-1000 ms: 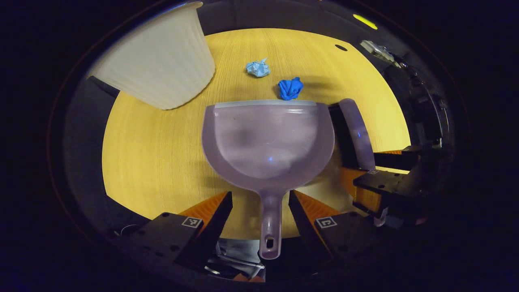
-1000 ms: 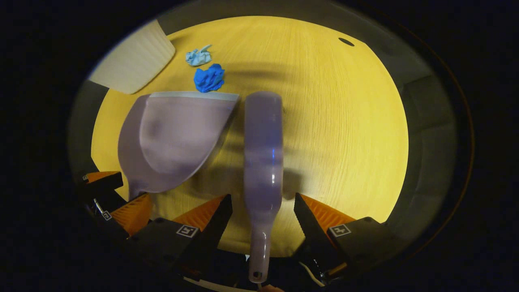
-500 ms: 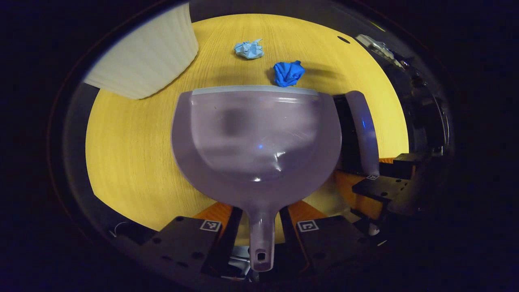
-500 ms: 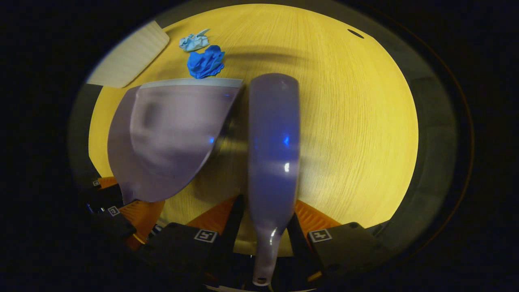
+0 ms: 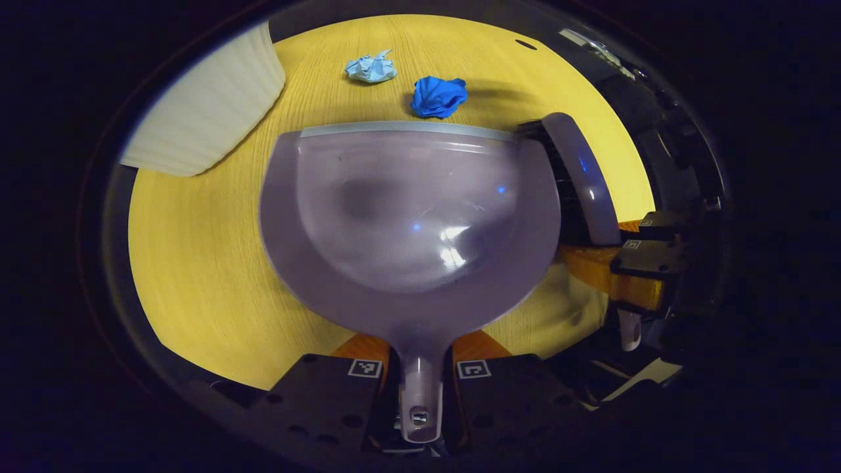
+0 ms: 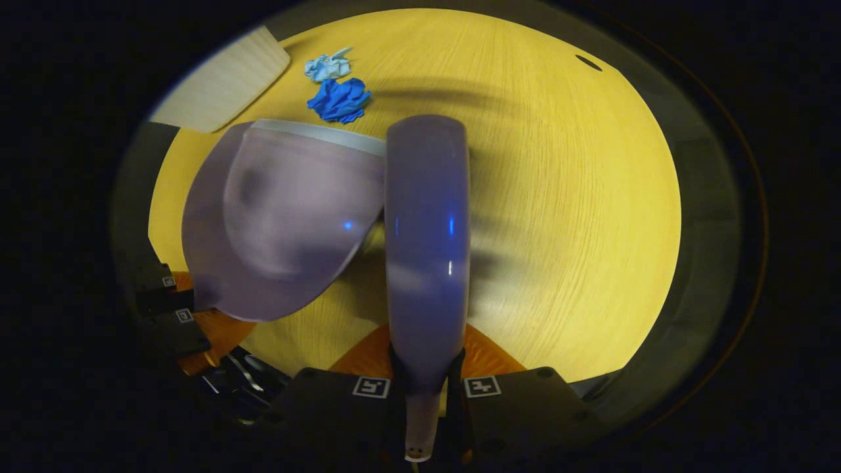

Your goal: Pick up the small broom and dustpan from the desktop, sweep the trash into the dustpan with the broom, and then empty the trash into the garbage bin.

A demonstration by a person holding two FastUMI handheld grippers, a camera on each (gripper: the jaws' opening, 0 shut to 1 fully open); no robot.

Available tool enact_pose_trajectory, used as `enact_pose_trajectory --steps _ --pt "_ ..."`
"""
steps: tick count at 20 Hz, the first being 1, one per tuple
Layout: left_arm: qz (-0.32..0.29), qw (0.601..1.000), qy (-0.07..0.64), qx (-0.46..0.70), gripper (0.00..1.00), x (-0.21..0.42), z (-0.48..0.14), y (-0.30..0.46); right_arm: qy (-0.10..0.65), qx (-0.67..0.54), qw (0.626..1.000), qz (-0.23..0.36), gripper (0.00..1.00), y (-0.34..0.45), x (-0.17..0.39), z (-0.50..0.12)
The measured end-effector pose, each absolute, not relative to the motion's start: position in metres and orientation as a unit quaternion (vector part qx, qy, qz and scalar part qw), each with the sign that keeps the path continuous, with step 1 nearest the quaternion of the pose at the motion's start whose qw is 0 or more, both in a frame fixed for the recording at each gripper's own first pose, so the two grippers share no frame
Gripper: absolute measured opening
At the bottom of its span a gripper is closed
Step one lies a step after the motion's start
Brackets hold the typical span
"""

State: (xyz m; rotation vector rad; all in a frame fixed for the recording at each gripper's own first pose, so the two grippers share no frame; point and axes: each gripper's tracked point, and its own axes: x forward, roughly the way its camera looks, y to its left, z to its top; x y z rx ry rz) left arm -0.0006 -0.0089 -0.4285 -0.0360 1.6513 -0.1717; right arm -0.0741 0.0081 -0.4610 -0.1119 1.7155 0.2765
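My left gripper (image 5: 420, 358) is shut on the handle of the pale purple dustpan (image 5: 407, 217), whose grey front lip faces the trash. My right gripper (image 6: 427, 364) is shut on the handle of the small purple broom (image 6: 427, 223), which lies just right of the dustpan (image 6: 289, 217). Past the pan's lip sit a dark blue crumpled wad (image 5: 437, 96) and a light blue crumpled wad (image 5: 370, 67) on the yellow wooden desktop (image 5: 197, 249). From the right gripper view both wads (image 6: 340, 100) (image 6: 328, 66) lie at the upper left. The broom (image 5: 578, 184) and right gripper (image 5: 631, 263) appear at the right of the left gripper view.
A white ribbed garbage bin (image 5: 204, 112) stands at the far left of the desktop, also visible as the bin (image 6: 223, 82) in the right gripper view. A small dark hole (image 6: 588, 62) marks the desktop's far right. Bare wood stretches right of the broom.
Both grippers closed from open onto the handles, the left on the dustpan and the right on the broom. Both tools now sit closer and larger in their views.
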Motion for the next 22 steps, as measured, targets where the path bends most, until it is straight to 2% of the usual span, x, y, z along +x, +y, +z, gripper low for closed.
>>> enact_pose_trajectory --steps 1,4,9,11,17,20,22 --pt "-0.073 0.678 0.731 -0.013 0.23 -0.003 -0.428 -0.003 0.751 -0.039 0.648 0.121 0.26 0.006 -0.071 -0.453" --pt "-0.073 0.677 0.732 0.002 0.25 -0.012 -0.425 0.011 0.728 -0.044 0.671 0.136 0.26 0.001 -0.041 -0.43" --pt "-0.07 0.68 0.729 0.027 0.25 -0.023 -0.416 0.029 0.671 -0.114 0.71 0.182 0.26 0.013 0.07 -0.423" --pt "-0.069 0.68 0.729 0.034 0.25 -0.023 -0.417 0.034 0.643 -0.168 0.715 0.217 0.26 0.028 0.116 -0.424" --pt "-0.074 0.681 0.726 0.067 0.25 -0.018 -0.42 0.044 0.589 -0.3 0.682 0.313 0.26 0.073 0.191 -0.444" --pt "-0.074 0.679 0.727 0.074 0.27 -0.018 -0.425 0.046 0.608 -0.324 0.646 0.329 0.25 0.08 0.183 -0.478" --pt "-0.074 0.676 0.731 0.065 0.25 -0.021 -0.427 0.046 0.614 -0.367 0.604 0.351 0.25 0.071 0.165 -0.493"
